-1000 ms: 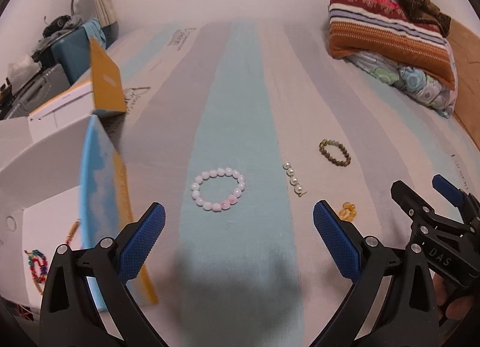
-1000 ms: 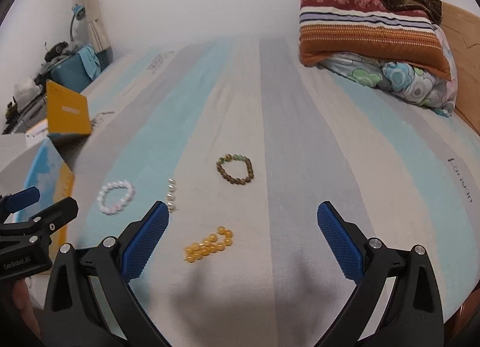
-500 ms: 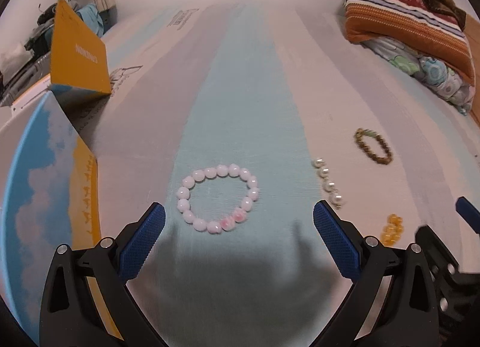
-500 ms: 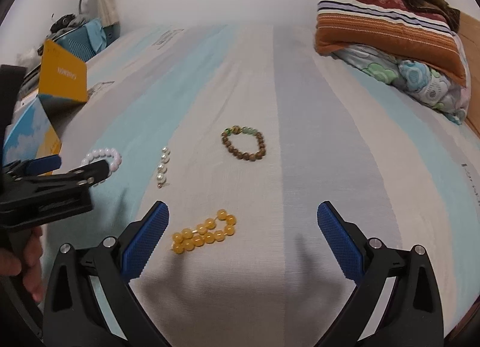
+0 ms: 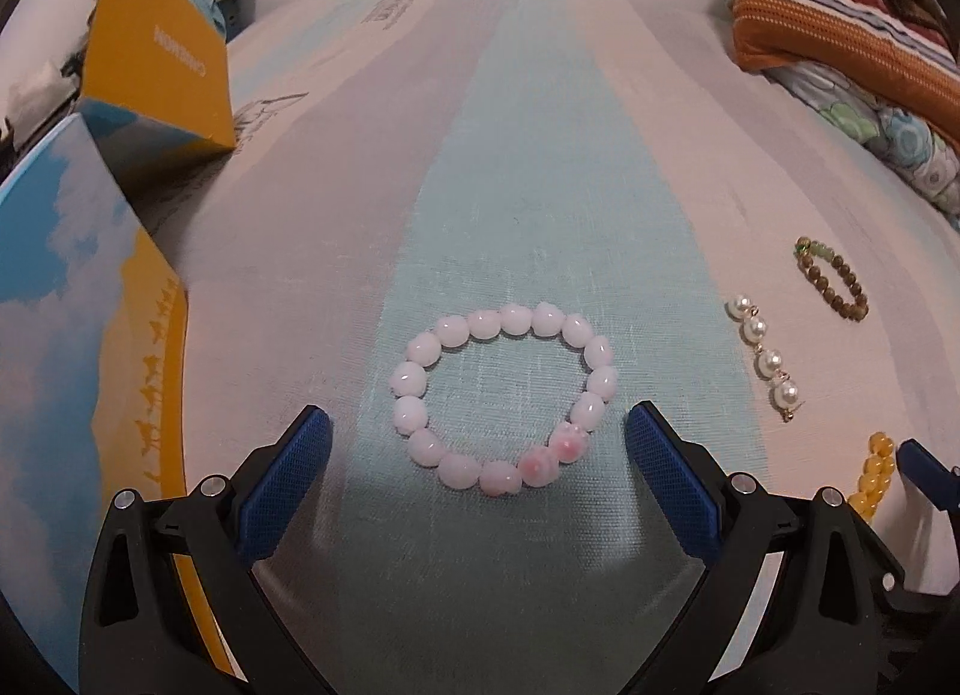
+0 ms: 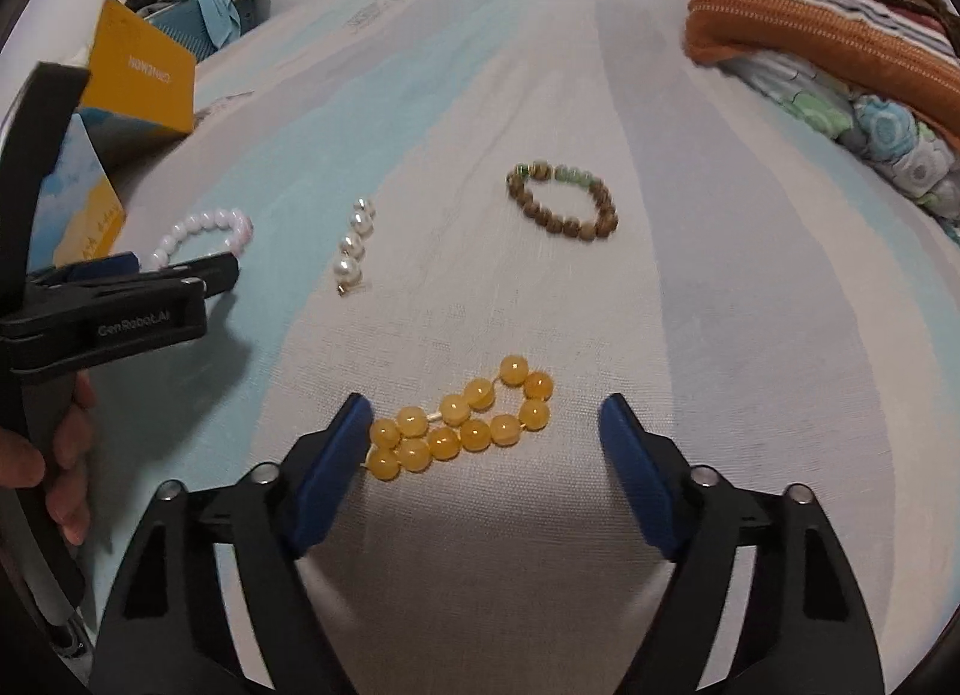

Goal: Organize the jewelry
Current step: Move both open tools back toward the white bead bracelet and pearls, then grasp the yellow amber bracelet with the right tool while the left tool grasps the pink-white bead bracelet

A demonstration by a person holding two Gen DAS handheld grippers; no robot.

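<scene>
A pale pink bead bracelet lies on the striped bedsheet between the open fingers of my left gripper; it also shows in the right wrist view. A yellow bead bracelet lies folded between the open fingers of my right gripper, close to the left finger; it also shows in the left wrist view. A short pearl strand and a brown-green bead bracelet lie farther off. Both grippers are empty.
An open blue-and-yellow box stands at the left, its yellow flap raised. Folded striped blankets and a floral pillow are piled at the back right. The left gripper's body shows in the right wrist view.
Both grippers have moved forward and down toward the sheet. The pink bracelet now sits between the left fingers and the yellow bracelet between the right fingers.
</scene>
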